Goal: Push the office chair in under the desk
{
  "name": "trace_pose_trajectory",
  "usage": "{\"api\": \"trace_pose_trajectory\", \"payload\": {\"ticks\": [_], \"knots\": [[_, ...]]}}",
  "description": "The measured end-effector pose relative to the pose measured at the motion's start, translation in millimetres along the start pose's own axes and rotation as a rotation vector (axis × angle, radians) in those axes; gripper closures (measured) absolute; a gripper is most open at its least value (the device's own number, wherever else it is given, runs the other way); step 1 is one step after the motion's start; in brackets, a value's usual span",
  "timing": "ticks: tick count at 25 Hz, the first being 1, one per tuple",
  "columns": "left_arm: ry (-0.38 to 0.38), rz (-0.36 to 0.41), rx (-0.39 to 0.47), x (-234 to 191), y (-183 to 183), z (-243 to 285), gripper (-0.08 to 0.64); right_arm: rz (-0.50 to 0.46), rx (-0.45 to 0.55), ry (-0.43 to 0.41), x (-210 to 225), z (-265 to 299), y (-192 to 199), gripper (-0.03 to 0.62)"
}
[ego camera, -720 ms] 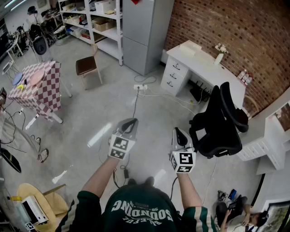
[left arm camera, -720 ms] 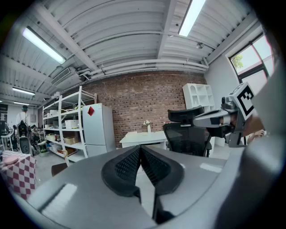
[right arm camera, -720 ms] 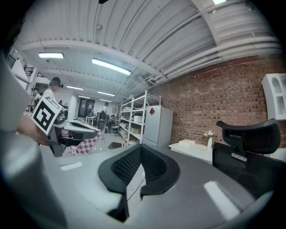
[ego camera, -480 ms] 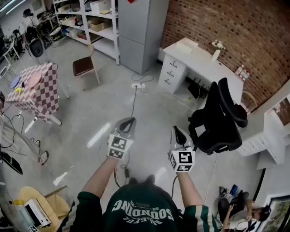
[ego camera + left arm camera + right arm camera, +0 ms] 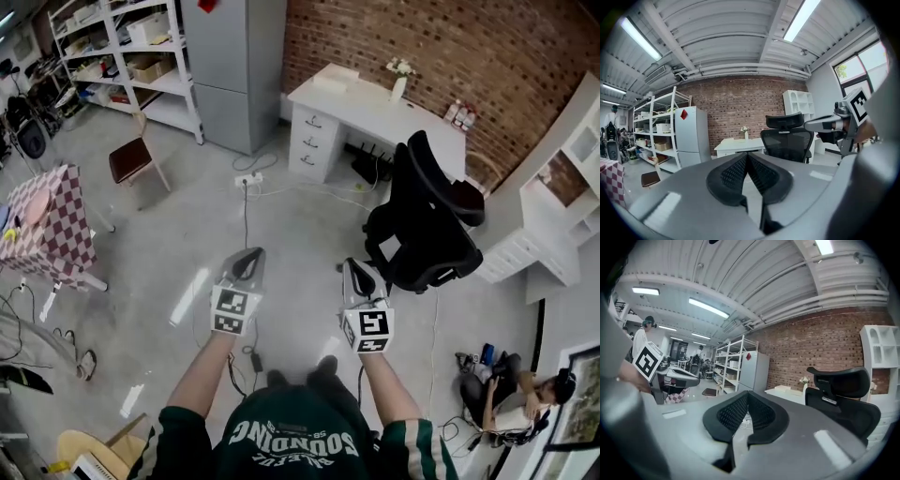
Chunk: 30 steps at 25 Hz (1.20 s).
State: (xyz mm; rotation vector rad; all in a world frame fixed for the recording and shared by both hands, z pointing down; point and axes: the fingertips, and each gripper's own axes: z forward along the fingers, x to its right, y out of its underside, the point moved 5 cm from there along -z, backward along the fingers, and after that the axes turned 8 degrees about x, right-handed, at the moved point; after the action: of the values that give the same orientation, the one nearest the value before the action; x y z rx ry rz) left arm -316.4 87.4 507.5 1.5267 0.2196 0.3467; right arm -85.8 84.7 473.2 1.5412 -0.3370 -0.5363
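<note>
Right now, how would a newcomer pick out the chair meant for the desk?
Find the brick wall, then the white desk against it. The office chair stands just in front of it. It is black with a headrest, unlike the brown-seated chair by the shelves.

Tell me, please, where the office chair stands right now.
In the head view, the office chair stands right of centre, out in front of the white desk, just beyond the right gripper.
</note>
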Motion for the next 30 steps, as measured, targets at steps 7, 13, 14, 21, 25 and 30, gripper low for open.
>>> {"api": "trace_pose_trajectory", "payload": {"ticks": [7,13,14,21,25,30], "knots": [[0.07,0.016,0.017,38.1,-13.6,46.7,0.552,0.002,0.009,0.07,51.2,-16.6,2.5,0.588],[0.092,0.016,-0.01,77.9,-14.0,93.1,0.552,0.01,-0.003,0.102,116.1,-23.0,17.9,0.577],[0.094,0.014,-0.014,84.3,-14.0,102.0,0.552,0.009,-0.009,0.108,129.2,-23.6,21.5,0.575],[0.105,0.012,-0.023,122.3,-19.5,168.2,0.552,-0.011,-0.053,0.157,229.7,-21.9,42.3,0.537],[0.116,0.02,-0.041,132.4,-18.5,197.2,0.552,-0.062,-0.091,0.216,276.4,-25.4,52.9,0.51],[0.143,0.014,-0.058,144.5,-12.5,223.7,0.552,-0.104,-0.16,0.335,344.2,-46.1,67.8,0.425]]}}
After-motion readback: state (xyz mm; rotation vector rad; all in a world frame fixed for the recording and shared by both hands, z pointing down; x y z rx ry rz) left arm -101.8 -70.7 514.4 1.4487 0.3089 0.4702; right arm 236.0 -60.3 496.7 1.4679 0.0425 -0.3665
